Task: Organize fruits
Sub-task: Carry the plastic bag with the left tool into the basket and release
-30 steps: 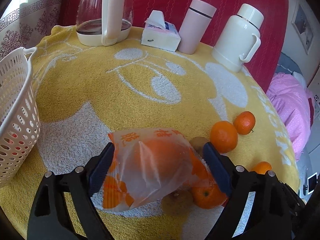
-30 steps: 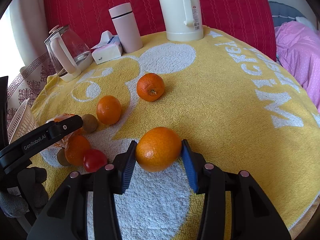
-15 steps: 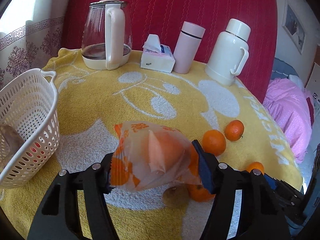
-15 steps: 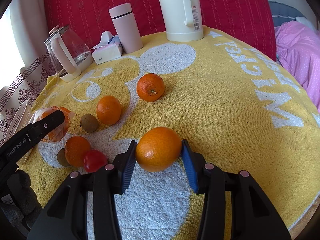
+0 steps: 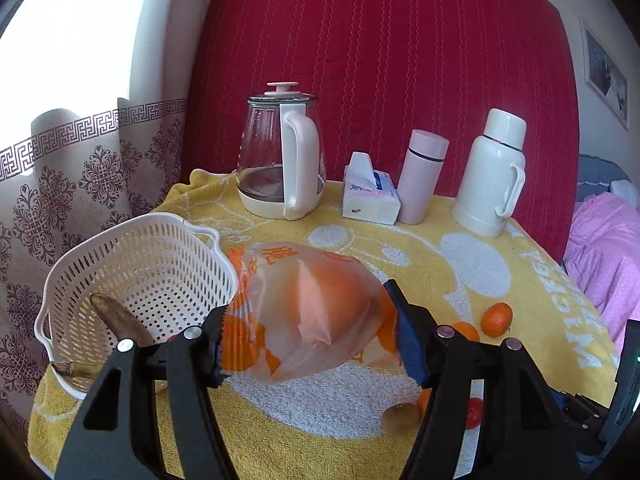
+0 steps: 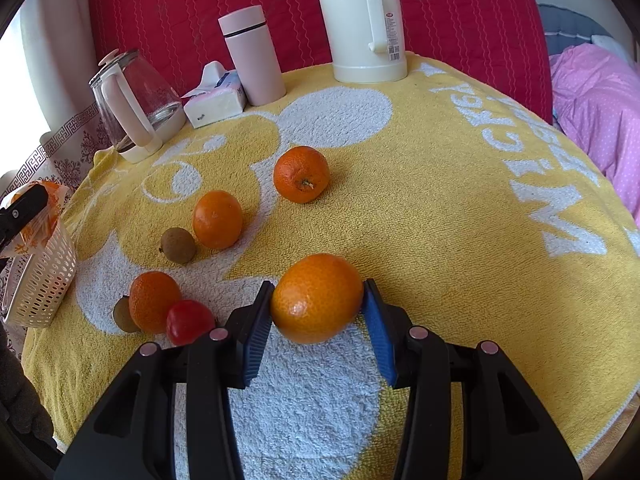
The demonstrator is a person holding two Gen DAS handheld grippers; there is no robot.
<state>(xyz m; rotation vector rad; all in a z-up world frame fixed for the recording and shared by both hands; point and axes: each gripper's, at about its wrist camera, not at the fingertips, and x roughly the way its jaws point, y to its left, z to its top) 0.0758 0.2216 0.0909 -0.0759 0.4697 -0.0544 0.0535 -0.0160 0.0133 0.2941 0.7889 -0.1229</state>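
**A:** What are your two grippers carrying?

**B:** Your left gripper (image 5: 310,338) is clamped on a bagged orange (image 5: 316,308), a fruit wrapped in a translucent plastic bag with orange print. You hold it up off the tabletop (image 5: 460,264), just beside the rim of the white basket (image 5: 132,264). Your right gripper (image 6: 316,316) has its blue pads pressed on both sides of a large orange (image 6: 316,298), low over the white patch of the yellow towel (image 6: 460,208).

**A:** What is in the basket?

**B:** A dark, browned banana (image 5: 116,320) leans against its wall. Something red shows low inside, but you cannot tell what it is.

**A:** Which fruits lie loose on the towel?

**B:** From your right wrist view, one mandarin (image 6: 302,174) sits nearest the middle of the towel with its stem end facing you. A second mandarin (image 6: 218,219) is to its left, touching or just beside a brown kiwi (image 6: 179,245). Closer to you, a third mandarin (image 6: 154,301) is packed together with a red tomato (image 6: 188,322) and another kiwi (image 6: 125,314) half hidden behind it.

**A:** And along the back?

**B:** A glass kettle (image 5: 280,160), a tissue pack (image 5: 370,196), a pink flask (image 5: 422,176) and a white thermos (image 5: 490,172) stand in a row before the red headboard (image 5: 380,60). The basket shows at the left edge of the right wrist view, with the bag above it.
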